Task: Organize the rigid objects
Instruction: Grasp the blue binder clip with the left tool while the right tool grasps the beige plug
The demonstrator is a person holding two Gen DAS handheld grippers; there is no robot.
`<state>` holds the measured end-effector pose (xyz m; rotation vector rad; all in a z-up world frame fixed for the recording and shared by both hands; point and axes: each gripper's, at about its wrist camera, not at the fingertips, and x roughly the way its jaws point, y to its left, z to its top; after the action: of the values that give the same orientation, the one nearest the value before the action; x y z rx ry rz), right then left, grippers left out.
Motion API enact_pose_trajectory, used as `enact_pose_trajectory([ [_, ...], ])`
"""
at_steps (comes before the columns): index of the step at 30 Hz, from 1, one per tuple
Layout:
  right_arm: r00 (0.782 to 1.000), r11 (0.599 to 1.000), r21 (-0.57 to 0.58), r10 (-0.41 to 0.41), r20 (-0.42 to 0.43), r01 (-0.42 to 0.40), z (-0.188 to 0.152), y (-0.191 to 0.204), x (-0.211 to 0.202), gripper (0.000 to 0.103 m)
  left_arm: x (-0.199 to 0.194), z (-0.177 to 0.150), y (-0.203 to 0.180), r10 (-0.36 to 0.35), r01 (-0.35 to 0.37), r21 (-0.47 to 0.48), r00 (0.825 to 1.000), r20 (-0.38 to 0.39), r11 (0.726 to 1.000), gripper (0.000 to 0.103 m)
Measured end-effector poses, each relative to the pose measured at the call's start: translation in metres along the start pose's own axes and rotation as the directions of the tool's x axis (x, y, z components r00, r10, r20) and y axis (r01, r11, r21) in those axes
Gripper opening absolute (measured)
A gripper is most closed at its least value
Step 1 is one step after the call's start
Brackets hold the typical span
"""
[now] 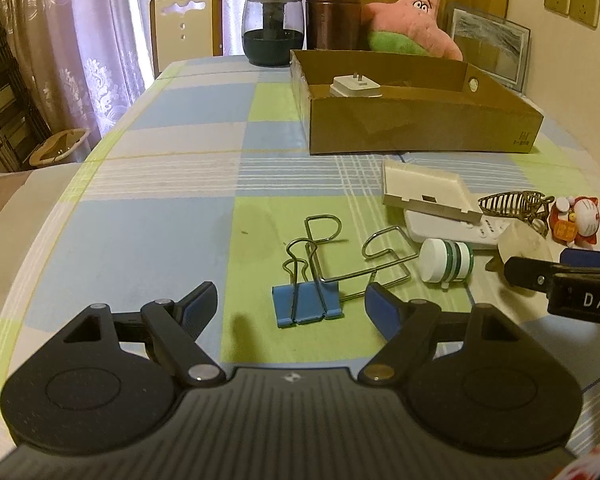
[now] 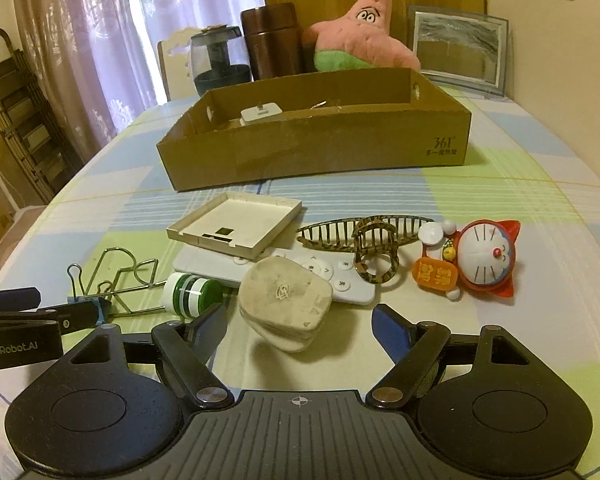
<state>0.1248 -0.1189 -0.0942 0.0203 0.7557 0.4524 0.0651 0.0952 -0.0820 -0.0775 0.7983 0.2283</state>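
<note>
My left gripper (image 1: pixel 290 306) is open, with a blue binder clip (image 1: pixel 306 308) on the cloth between its fingertips, next to bent wire hooks (image 1: pixel 364 256). My right gripper (image 2: pixel 300 326) is open, with a dirty white plug adapter (image 2: pixel 286 300) just ahead between its fingertips. A cardboard box (image 2: pixel 316 148) stands behind, holding a white charger (image 2: pixel 260 114); it also shows in the left wrist view (image 1: pixel 420 128). On the cloth lie a white tray lid (image 2: pixel 236 224), a white remote (image 2: pixel 340 276), a green-white jar (image 2: pixel 192 294), a tortoiseshell hair claw (image 2: pixel 368 240) and a Doraemon toy (image 2: pixel 480 258).
Behind the box stand a dark glass jar (image 1: pixel 272 26), a brown canister (image 1: pixel 334 12), a pink starfish plush (image 1: pixel 412 20) and a picture frame (image 1: pixel 488 46). A chair (image 1: pixel 186 20) is at the table's far end. Curtains hang on the left.
</note>
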Motion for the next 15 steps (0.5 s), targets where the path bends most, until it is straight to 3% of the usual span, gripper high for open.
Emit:
enact_pose_trajectory([
  [5, 1.0, 1.0, 0.008, -0.003, 0.009, 0.003, 0.003, 0.001, 0.005, 0.071, 0.004, -0.001, 0.001, -0.004, 0.004, -0.01, 1.0, -0.001, 1.0, 0.078],
  [13, 1.0, 1.0, -0.006, 0.003, 0.008, -0.003, 0.004, 0.005, 0.011, 0.05, 0.008, -0.004, 0.002, -0.004, 0.003, -0.013, 1.0, -0.007, 1.0, 0.078],
  [15, 1.0, 1.0, -0.013, 0.0, 0.011, 0.0, 0.004, 0.007, 0.01, 0.05, 0.008, -0.004, 0.002, -0.006, 0.006, -0.016, 1.0, -0.007, 1.0, 0.078],
])
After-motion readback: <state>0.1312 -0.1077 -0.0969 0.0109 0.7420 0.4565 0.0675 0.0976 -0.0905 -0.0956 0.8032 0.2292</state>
